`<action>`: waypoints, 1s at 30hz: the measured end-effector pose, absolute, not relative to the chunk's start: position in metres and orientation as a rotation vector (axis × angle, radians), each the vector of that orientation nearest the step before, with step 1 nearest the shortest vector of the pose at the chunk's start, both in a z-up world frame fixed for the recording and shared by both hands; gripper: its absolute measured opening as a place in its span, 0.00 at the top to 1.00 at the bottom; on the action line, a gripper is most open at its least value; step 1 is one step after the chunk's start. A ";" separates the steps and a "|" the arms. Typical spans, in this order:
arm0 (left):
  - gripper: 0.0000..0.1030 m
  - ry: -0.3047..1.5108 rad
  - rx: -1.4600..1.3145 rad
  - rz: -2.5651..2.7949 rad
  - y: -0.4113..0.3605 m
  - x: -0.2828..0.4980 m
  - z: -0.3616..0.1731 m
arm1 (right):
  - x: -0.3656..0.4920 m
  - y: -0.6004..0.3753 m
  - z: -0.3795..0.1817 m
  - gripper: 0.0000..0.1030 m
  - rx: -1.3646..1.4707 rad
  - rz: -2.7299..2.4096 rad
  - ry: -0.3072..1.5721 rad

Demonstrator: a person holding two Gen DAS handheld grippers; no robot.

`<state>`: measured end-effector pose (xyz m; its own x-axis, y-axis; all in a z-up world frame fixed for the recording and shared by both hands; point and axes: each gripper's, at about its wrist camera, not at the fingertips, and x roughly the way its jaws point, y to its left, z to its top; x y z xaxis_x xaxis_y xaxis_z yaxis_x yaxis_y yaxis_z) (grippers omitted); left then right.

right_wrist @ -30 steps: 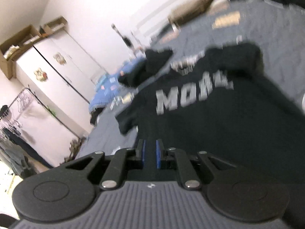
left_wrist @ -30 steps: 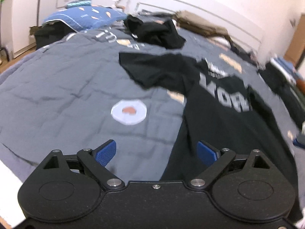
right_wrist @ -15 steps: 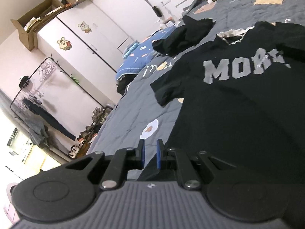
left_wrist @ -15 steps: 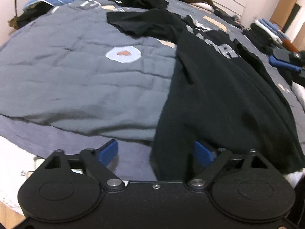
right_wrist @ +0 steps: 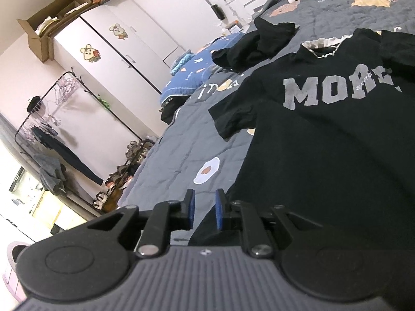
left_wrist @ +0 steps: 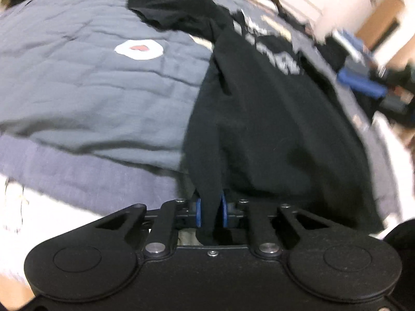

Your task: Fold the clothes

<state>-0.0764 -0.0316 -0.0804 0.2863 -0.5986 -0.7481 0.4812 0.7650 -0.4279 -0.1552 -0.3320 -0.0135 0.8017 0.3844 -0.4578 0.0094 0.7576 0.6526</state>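
T-shirt (left_wrist: 272, 119) hem pinched in left gripper (left_wrist: 210, 212); right gripper (right_wrist: 202, 208) slightly parted, empty, crumpled black garment (right_wrist: 254, 44) beyond.

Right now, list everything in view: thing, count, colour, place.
T-shirt: one, black with grey lettering, spread on the bed.
Bedspread: one, grey with fried-egg prints, under the shirt.
Crumpled garment: one, black, beyond the shirt.
Pillow: one, blue, bed's far edge.
Wardrobe: one, white, cartoon stickers, by the wall.
Cardboard boxes: several, brown, atop the wardrobe.
Clothes rack: one, black, by the wall.
Left gripper: shut on the shirt's hem.
Right gripper: slightly open, empty.
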 end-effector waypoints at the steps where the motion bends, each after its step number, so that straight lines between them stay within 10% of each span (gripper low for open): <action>1: 0.87 1.060 -0.142 -0.719 -0.026 -0.080 -0.075 | -0.155 -0.332 -0.013 0.85 0.688 0.223 0.614; 11: 0.84 1.123 -0.090 -0.528 0.000 -0.093 -0.058 | -0.158 -0.335 -0.008 0.84 0.690 0.229 0.600; 16: 0.42 0.965 -0.177 -0.530 0.006 -0.084 -0.031 | -0.161 -0.339 -0.004 0.83 0.691 0.206 0.579; 30: 0.41 0.890 -0.691 -0.537 -0.056 0.068 -0.036 | -0.127 -0.356 0.021 0.76 0.640 0.161 0.502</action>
<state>0.0680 -0.0559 -0.0364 0.5265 -0.6777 -0.5133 0.1383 0.6640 -0.7348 -0.1273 -0.3558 0.0210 0.8688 0.2948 -0.3979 0.0087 0.7942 0.6076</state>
